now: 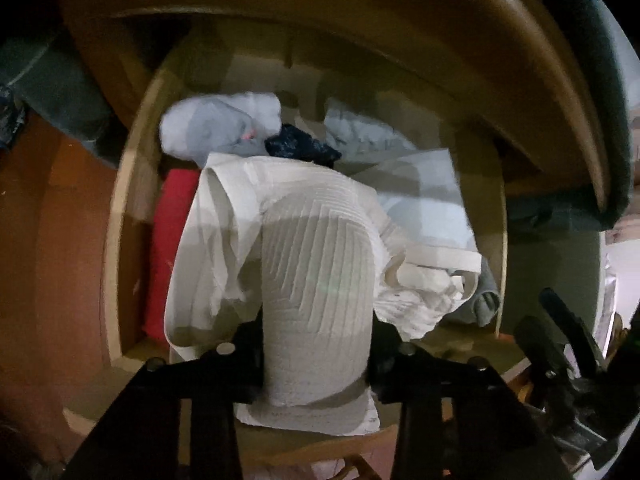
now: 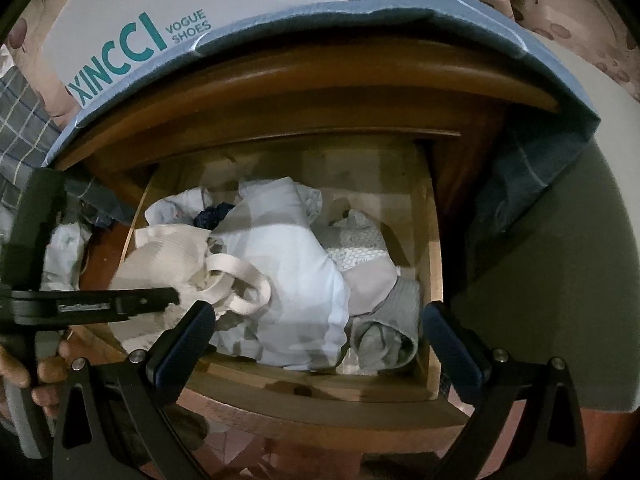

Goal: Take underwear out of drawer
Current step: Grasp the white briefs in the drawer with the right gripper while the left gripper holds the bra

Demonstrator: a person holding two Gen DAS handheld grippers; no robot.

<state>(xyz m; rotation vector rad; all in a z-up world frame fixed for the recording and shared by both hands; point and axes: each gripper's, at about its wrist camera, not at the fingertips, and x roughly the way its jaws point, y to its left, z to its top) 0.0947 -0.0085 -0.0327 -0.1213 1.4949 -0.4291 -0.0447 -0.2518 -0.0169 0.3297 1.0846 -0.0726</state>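
Clamped on a cream ribbed cotton undergarment (image 1: 316,264), the black fingers of my left gripper (image 1: 316,364) press the bunched cloth from both sides; I note the garment still lies in the open wooden drawer (image 2: 434,240), at its left front, with a looped cream waistband draped toward the middle. My right gripper (image 2: 320,340) hovers over the drawer's front rim with its two blue-padded fingers (image 2: 184,344) spread wide and nothing between them. Surface and room: the drawer is pulled out of a brown wooden bedside cabinet (image 2: 320,80) whose top carries a blue-grey cloth (image 2: 440,4) and one white shoe box with teal lettering (image 2: 132,20); patterned curtain fabric hangs behind. Contents counted: one pale blue garment (image 2: 296,256) across the centre, one grey rolled item (image 2: 384,340) at the right front corner, one dark navy piece (image 1: 300,146) near the back, one red folded cloth (image 1: 168,248) along the left wall. I cannot tell the further pale pieces apart. Edges: the back of the drawer floor shows bare wood, and the cabinet top overhangs it. A hand (image 2: 36,376) grips the left tool's handle at the left.
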